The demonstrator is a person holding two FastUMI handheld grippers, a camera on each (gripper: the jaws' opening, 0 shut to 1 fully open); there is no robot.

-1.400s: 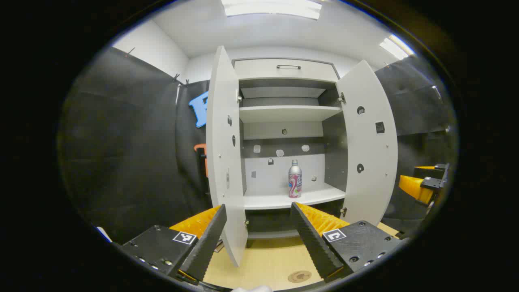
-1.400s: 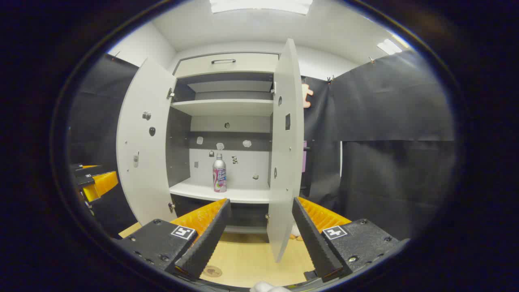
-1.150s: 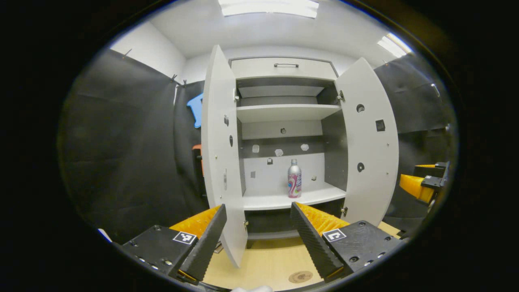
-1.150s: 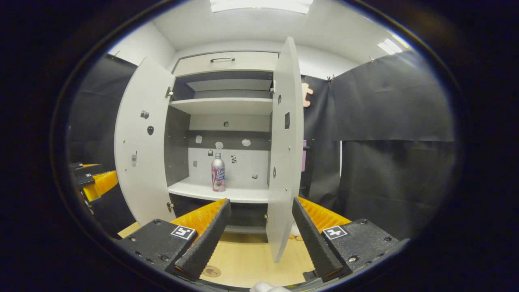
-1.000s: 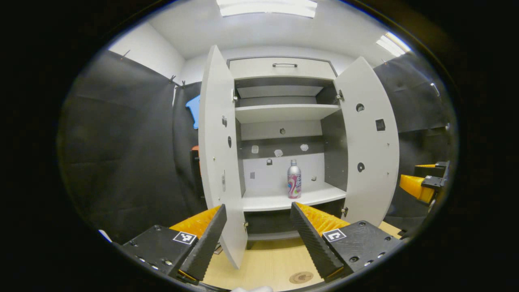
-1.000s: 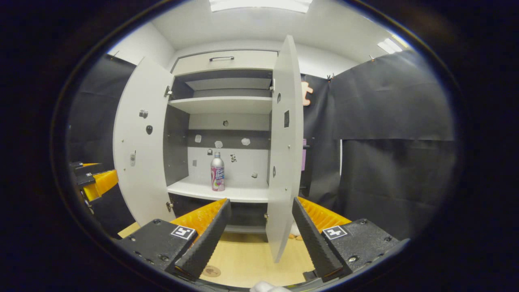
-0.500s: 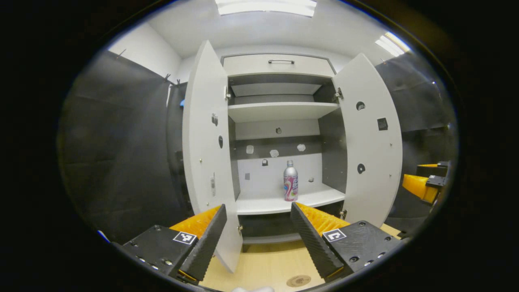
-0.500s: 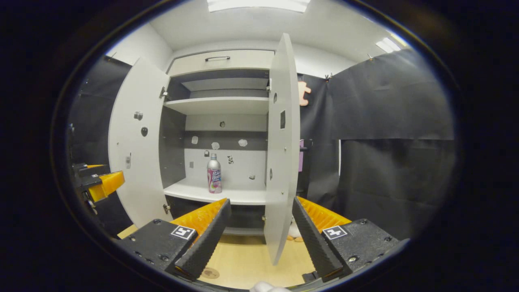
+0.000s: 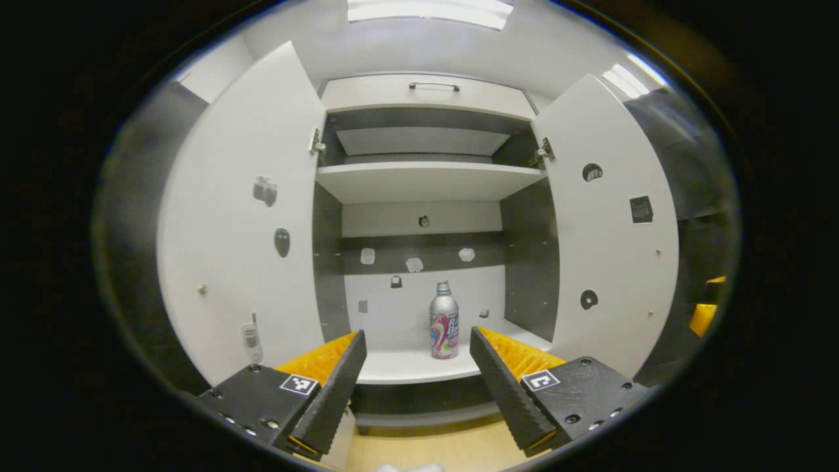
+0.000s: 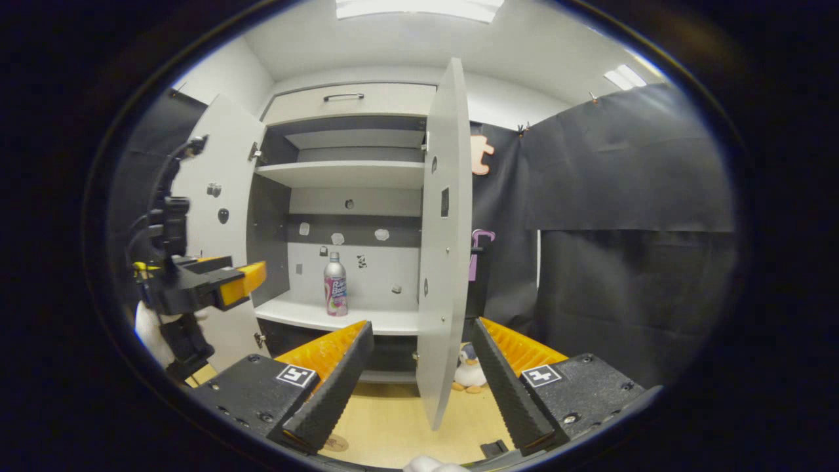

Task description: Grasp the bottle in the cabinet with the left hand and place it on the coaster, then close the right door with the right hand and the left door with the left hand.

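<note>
Left gripper view: an open cabinet [image 9: 426, 92] stands straight ahead, both doors swung wide. The left gripper [image 9: 414, 377] has its two fingers spread apart, holding nothing. Between and beyond them, a small metal bottle [image 9: 444, 320] with a pink printed label stands upright on the lower shelf [image 9: 406, 364], toward the shelf's right half and back from its front edge. The left door [image 9: 242, 216] fans out on one side and the right door [image 9: 609, 223] on the other. An upper shelf [image 9: 426, 180] sits above the bottle.

Right gripper view: the right gripper [image 10: 419, 383] is also spread and empty, held back from the cabinet over a pale wooden tabletop [image 10: 387, 426]. The right door [image 10: 442, 242] is seen nearly edge-on just ahead of its fingers. The bottle [image 10: 335, 284] shows on the lower shelf, and the left gripper [image 10: 223, 278] reaches toward the cabinet from the left, gripped by a gloved hand [image 10: 154, 331]. A round coaster [image 10: 335, 443] lies at the near edge of the tabletop, partly hidden behind a finger. A small toy penguin [image 10: 468, 368] sits on the tabletop by the cabinet's foot.

The step in hand appears to be the first one: the left gripper's approach to the bottle, which is not yet grasped. The next move likely calls for carrying the spread fingers forward into the cabinet until they straddle the bottle's body, then pressing them together. Both doors remain to be closed.
</note>
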